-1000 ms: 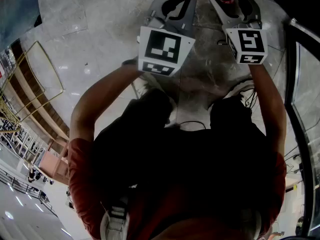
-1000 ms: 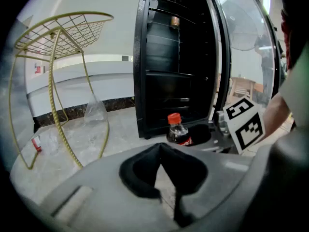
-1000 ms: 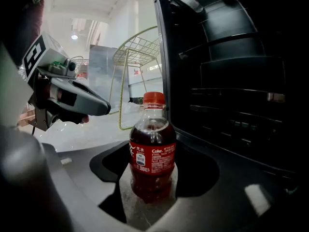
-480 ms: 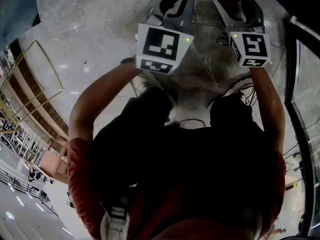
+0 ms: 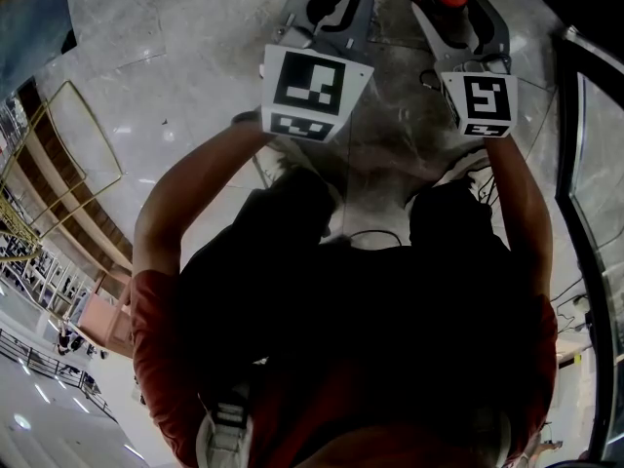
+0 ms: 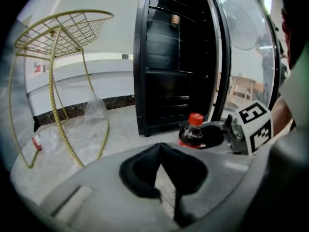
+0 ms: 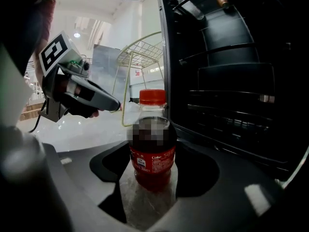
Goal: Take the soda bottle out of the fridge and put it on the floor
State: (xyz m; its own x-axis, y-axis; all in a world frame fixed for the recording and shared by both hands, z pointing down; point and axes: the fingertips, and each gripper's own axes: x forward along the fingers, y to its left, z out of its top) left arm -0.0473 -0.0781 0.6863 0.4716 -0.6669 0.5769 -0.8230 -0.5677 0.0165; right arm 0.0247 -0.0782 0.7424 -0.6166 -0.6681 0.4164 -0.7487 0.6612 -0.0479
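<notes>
Step in hand: the set-down. The small clear plastic soda bottle, with dark drink, red cap and red label, is out of the tall black fridge, whose glass door is swung open. The bottle is upright between the jaws of the right gripper, low over the pale grey marble floor just in front of the fridge. The jaws are spread to the bottle's width with their dark pads against its sides, so they are judged clamped on it. Its base looks at or just off the floor; contact cannot be confirmed. The left gripper hangs alongside, apart from the bottle, jaws together and holding nothing. Next move, as judged: settle the base flat on the marble, then part the jaws and back straight off, since a tall narrow bottle tips readily if a pad drags on it
</notes>
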